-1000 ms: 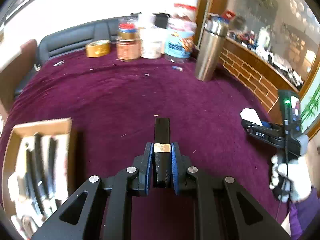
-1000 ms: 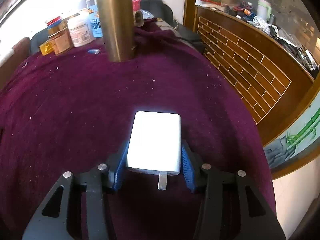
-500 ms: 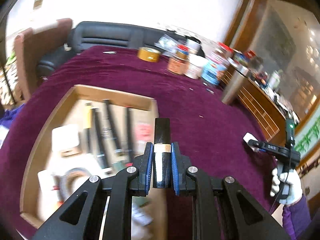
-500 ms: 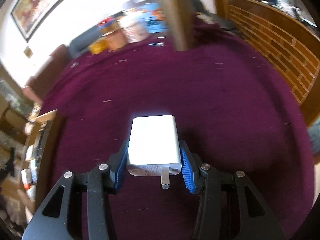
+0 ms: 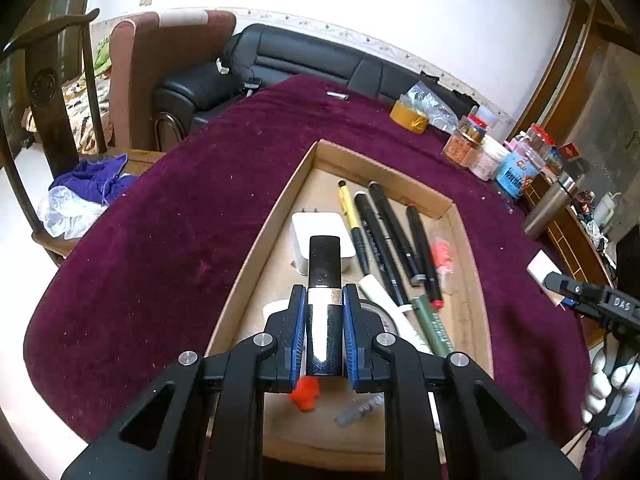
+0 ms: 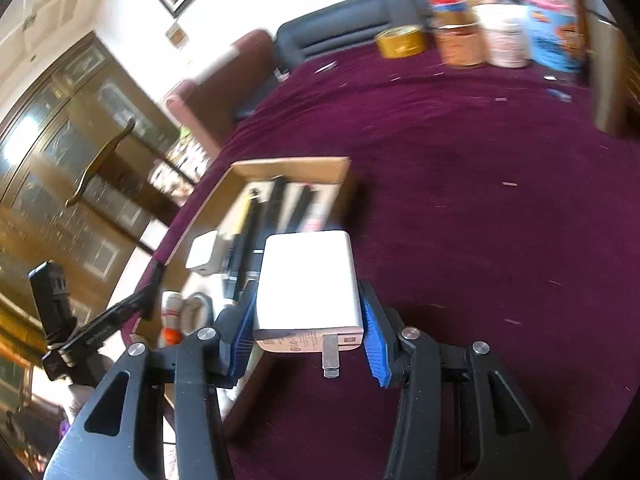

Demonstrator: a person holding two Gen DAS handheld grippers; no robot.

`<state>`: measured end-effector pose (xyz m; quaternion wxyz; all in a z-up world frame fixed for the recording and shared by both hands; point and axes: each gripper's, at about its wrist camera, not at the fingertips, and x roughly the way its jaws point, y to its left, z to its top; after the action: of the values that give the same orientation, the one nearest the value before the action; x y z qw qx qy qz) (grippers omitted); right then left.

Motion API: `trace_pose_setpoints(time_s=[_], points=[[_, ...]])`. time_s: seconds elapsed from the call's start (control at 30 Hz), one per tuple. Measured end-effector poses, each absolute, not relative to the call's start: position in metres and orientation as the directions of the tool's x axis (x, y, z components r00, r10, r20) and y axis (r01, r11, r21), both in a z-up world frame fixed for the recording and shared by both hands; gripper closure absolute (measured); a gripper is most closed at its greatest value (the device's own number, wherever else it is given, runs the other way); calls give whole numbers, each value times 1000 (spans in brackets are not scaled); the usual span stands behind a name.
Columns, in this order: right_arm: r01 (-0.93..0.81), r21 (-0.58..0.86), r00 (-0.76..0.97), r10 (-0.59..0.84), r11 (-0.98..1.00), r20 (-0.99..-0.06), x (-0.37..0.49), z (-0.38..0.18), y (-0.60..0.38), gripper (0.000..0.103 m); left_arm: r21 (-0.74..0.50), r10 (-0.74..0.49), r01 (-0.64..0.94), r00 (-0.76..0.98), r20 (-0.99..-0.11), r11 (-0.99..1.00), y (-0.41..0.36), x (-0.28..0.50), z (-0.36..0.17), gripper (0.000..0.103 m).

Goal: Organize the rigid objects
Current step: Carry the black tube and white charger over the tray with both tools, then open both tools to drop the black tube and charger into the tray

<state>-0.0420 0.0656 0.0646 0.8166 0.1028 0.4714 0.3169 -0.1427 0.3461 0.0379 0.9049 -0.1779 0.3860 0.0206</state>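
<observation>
left gripper (image 5: 324,320) clamps a glossy black gold-banded tube (image 5: 325,280) over a shallow cardboard tray (image 5: 468,236) already holding pens beyond its jaws, while right gripper (image 6: 308,320) grips a white plug-in charger (image 6: 308,284), both not yet placed.

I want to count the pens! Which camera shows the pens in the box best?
The left wrist view: it looks down into the cardboard box, so the pens lie sharp, side by side. The right wrist view shows the pens only as blurred dark streaks, partly behind the white charger.
</observation>
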Motion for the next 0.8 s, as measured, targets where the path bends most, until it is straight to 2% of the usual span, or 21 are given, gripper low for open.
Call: trace_pose_setpoints(time_s=[0.37, 0.57, 0.67, 0.73, 0.8], points=[[-461, 422, 279, 579, 781, -767, -8, 37, 154, 57, -289, -115, -169, 647, -754, 942, 367, -48, 42, 89], [-470, 376, 290, 542, 798, -788, 5, 29, 167, 57, -277, -121, -203, 560, -820, 939, 376, 8, 16, 89], [-467, 334, 326, 510, 819, -796, 11, 30, 170, 57, -312, -153, -208, 549, -821, 927, 378, 15, 6, 88], [-461, 301, 354, 484, 835, -800, 16, 31, 172, 57, -332, -166, -204, 566, -808, 921, 376, 13, 8, 87], [-463, 276, 371, 467, 842, -803, 18, 30, 174, 57, -334, -168, -199, 571, -804, 921, 375, 10, 9, 82]])
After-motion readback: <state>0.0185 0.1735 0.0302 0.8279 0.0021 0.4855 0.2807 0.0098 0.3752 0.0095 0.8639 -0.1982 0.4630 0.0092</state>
